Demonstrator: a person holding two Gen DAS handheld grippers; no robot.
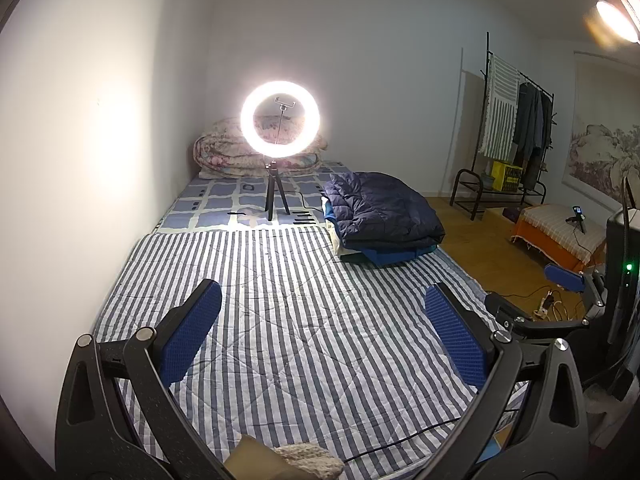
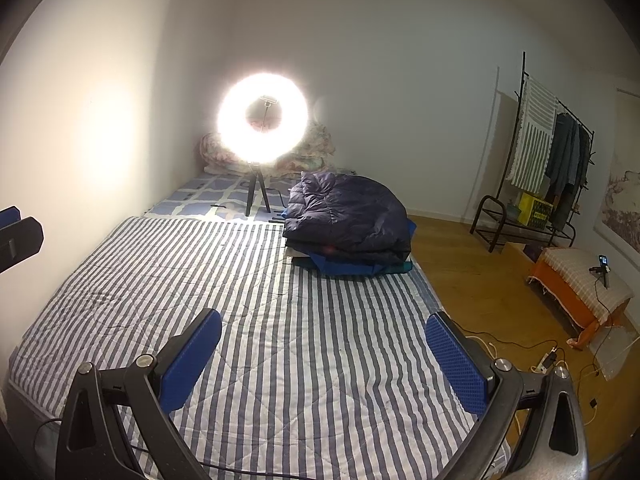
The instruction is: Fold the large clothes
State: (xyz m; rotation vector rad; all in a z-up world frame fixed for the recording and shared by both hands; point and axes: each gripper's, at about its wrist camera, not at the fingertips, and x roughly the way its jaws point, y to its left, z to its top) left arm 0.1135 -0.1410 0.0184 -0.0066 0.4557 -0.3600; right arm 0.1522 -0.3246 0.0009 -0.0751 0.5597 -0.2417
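Note:
A dark navy puffer jacket (image 1: 380,208) lies folded on top of a stack of folded clothes at the far right edge of the bed; it also shows in the right wrist view (image 2: 348,216). My left gripper (image 1: 322,300) is open and empty, held above the striped bedcover (image 1: 304,320). My right gripper (image 2: 324,330) is open and empty above the same striped bedcover (image 2: 280,300). The right gripper also shows at the right of the left wrist view (image 1: 532,288). Both grippers are well short of the stack.
A lit ring light on a tripod (image 1: 279,124) stands at the far end of the bed before a rolled floral quilt (image 1: 224,152). A clothes rack (image 1: 516,128), an orange stool (image 1: 560,236) and floor cables (image 2: 548,360) stand right of the bed.

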